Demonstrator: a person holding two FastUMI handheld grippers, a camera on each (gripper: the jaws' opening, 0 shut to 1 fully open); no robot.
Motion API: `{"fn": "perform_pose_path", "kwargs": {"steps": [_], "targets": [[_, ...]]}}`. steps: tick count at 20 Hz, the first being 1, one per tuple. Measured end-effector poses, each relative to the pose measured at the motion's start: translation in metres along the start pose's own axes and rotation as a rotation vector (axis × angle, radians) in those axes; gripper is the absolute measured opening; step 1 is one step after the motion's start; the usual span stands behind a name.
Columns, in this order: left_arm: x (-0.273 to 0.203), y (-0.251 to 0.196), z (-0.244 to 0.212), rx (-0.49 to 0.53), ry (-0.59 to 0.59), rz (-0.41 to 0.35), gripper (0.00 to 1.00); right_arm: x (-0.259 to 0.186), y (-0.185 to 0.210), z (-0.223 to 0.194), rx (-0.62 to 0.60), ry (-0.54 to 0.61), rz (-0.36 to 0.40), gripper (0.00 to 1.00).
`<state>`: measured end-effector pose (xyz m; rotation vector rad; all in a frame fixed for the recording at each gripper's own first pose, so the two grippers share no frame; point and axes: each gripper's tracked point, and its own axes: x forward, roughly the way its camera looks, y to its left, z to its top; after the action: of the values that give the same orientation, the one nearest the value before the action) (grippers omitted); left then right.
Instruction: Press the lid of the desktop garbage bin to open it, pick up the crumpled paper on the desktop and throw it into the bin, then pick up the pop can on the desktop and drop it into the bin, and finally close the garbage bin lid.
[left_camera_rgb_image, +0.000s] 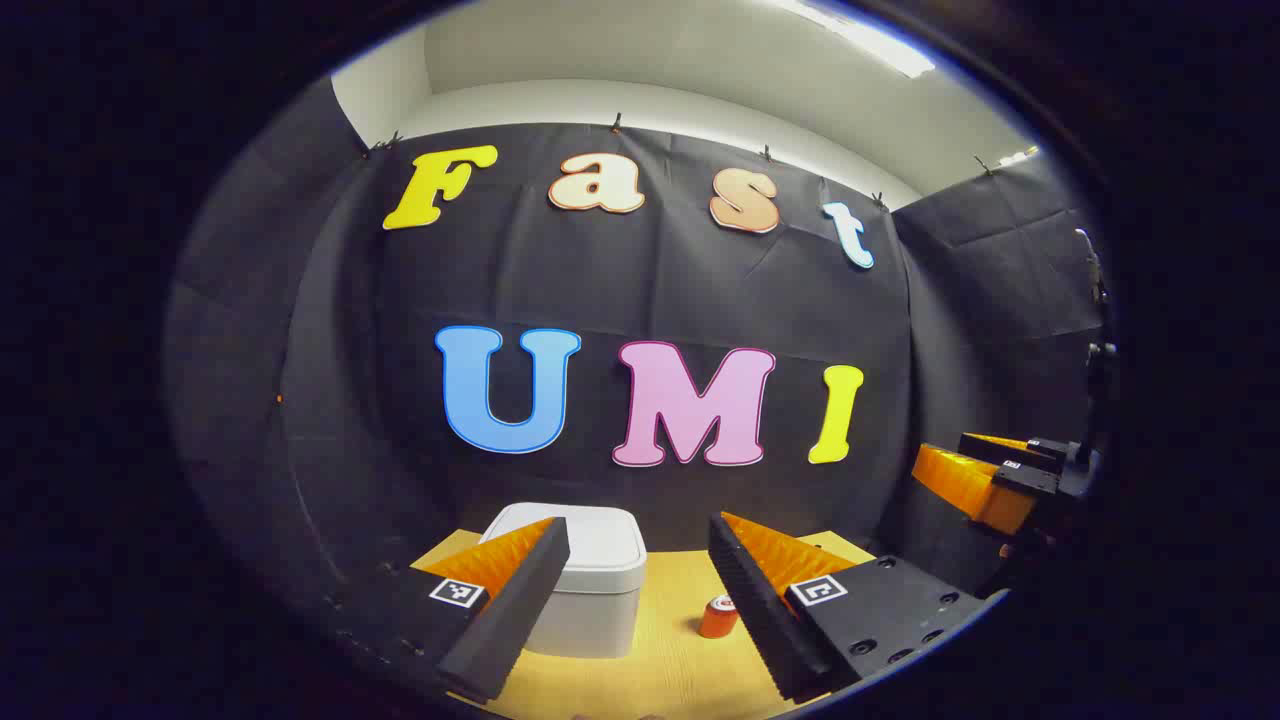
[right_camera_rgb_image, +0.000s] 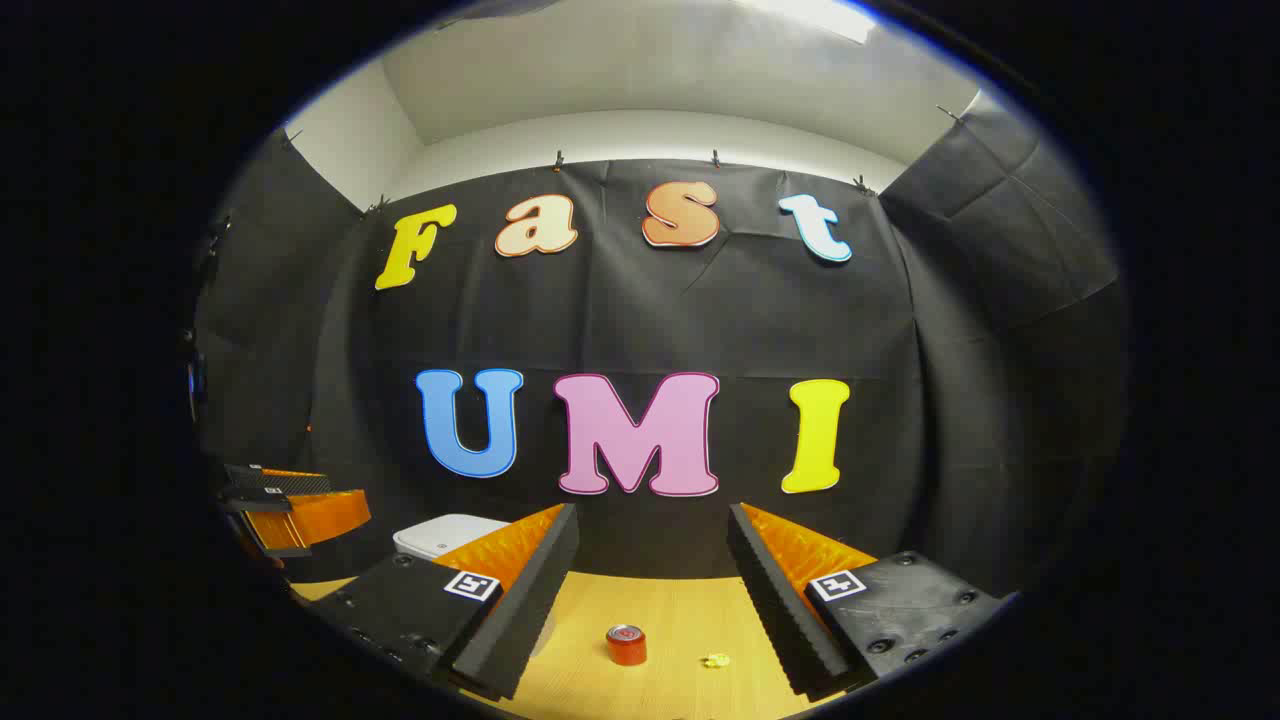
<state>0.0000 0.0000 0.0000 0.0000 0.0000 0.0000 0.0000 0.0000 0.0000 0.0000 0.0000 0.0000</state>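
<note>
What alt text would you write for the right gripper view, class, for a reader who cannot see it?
The right gripper hangs open over a wooden desktop, where a red pop can stands upright between its fingers, farther off. A small yellowish scrap lies right of the can; the white bin, lid closed, and the left gripper sit at left.

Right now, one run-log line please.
bin: lid shut | pop can: upright on desktop | left gripper: open | right gripper: open

We see a white garbage bin (left_camera_rgb_image: 590, 590) on the light wooden desktop (left_camera_rgb_image: 660, 670); right of the bin, a red pop can (left_camera_rgb_image: 718, 616) with a silvery top.
</note>
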Motion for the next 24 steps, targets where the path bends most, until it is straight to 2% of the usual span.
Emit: {"fn": "perform_pose_path", "kwargs": {"steps": [8, 17, 24], "targets": [[0.003, 0.004, -0.007, -0.005, 0.018, -0.001, 0.95, -0.004, 0.004, 0.000, -0.019, -0.002, 0.012, 0.96], [0.011, 0.008, -0.008, -0.006, 0.025, -0.009, 0.95, -0.004, 0.000, -0.006, -0.023, 0.012, -0.009, 0.96], [0.037, 0.033, -0.023, -0.045, 0.118, 0.041, 0.95, 0.001, 0.002, -0.019, -0.019, 0.045, 0.001, 0.96]]}}
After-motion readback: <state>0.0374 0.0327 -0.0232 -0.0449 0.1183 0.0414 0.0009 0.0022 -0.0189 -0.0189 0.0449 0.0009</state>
